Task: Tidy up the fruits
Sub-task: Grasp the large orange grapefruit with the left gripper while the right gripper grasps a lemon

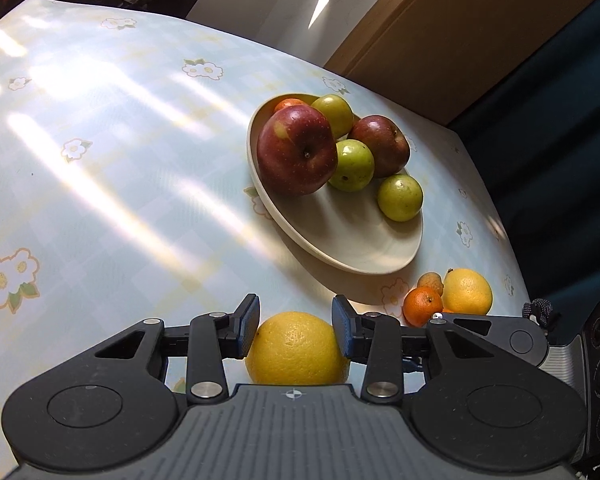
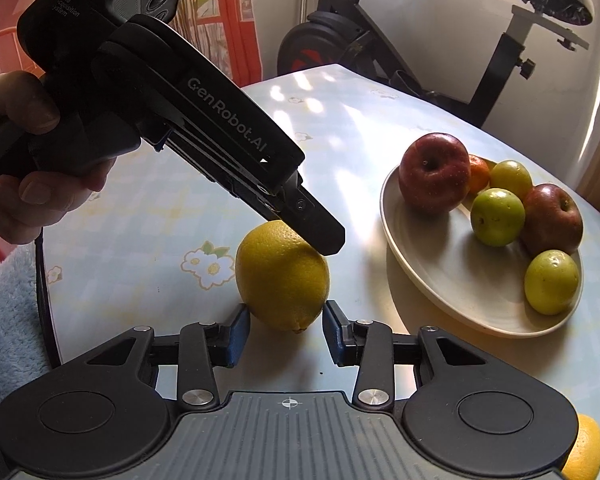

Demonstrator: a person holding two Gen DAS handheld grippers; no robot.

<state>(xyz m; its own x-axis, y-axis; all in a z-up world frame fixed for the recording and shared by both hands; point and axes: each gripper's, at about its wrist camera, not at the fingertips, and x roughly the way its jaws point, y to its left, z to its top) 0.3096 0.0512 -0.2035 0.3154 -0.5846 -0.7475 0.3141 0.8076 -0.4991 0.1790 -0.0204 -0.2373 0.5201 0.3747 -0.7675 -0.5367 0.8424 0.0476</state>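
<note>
Left wrist view is showing the left gripper (image 1: 295,305) clamping a yellow lemon (image 1: 296,348), which is sitting on the flowered tablecloth (image 1: 100,168) close in front of the camera. The two blue pads (image 1: 249,326) are pressing on opposite sides of the fruit, and a small dark mark on the rind is lying right beside the left-hand pad. From this side the lemon is looking broad and rounded.

Beyond it, a cream plate (image 1: 364,248) is holding two red apples (image 1: 296,150), three green fruits (image 1: 400,198) and a small orange one at the back. To the right of the plate, on the cloth, a tangerine (image 1: 422,306), a smaller tan fruit (image 1: 431,282) and a second yellow citrus (image 1: 467,291) are huddling together, touching or nearly so.

Right wrist view is giving the lemon's shape more clearly: its long axis is leaning, with the pointed nipple end aiming down and toward this camera and the blunt end rising up and away. A hand (image 2: 32,184) is gripping the left tool's handle, and one black finger of that tool is lying across the lemon's upper far part. The right gripper (image 2: 286,314) is standing with its pads on either side of the lemon's near tip; whether they are touching the rind I cannot tell. An exercise bike (image 2: 380,40) is standing behind the table.
</note>
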